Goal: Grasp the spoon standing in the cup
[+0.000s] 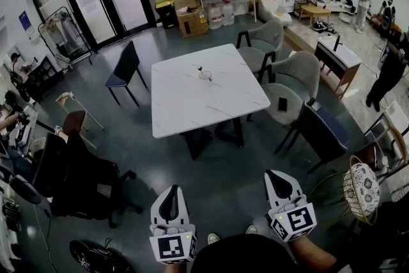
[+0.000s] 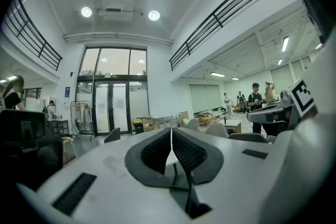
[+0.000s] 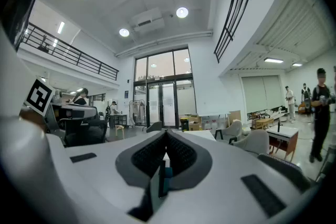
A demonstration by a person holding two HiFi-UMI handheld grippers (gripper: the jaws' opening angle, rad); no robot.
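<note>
A white square surface [image 1: 192, 109] stands in the middle of a big room with a dark, shiny floor. A small see-through cup [image 1: 205, 76] sits on it, a little past the middle, toward the far edge. A thin dark spoon [image 1: 200, 70] stands in the cup and leans to the left. Both are tiny in the head view, so the shape of the spoon is hard to make out.

The left gripper [image 1: 170, 196] and the right gripper [image 1: 276, 177] show at the bottom of the head view. They are over the floor, well apart from the surface and the cup. The lower ends of both are cut off by the edge of the picture, and a dark round shape hides what is between them there.

In the left gripper view, the jaws of the left gripper [image 2: 171, 131] are pressed together with nothing between them. In the right gripper view, the jaws of the right gripper [image 3: 166, 134] are also together and hold nothing. In both of these views the jaws cover most of the surface. Only a small white bit of it peeks out behind them, and the cup cannot be made out.

Gray chairs [image 1: 291, 83] stand by the right edge of the surface, and a dark chair [image 1: 124, 67] stands off its far left corner. A black office chair [image 1: 83, 185] is on the left. A wire basket chair [image 1: 361, 188] on the right is partly cut off.
</note>
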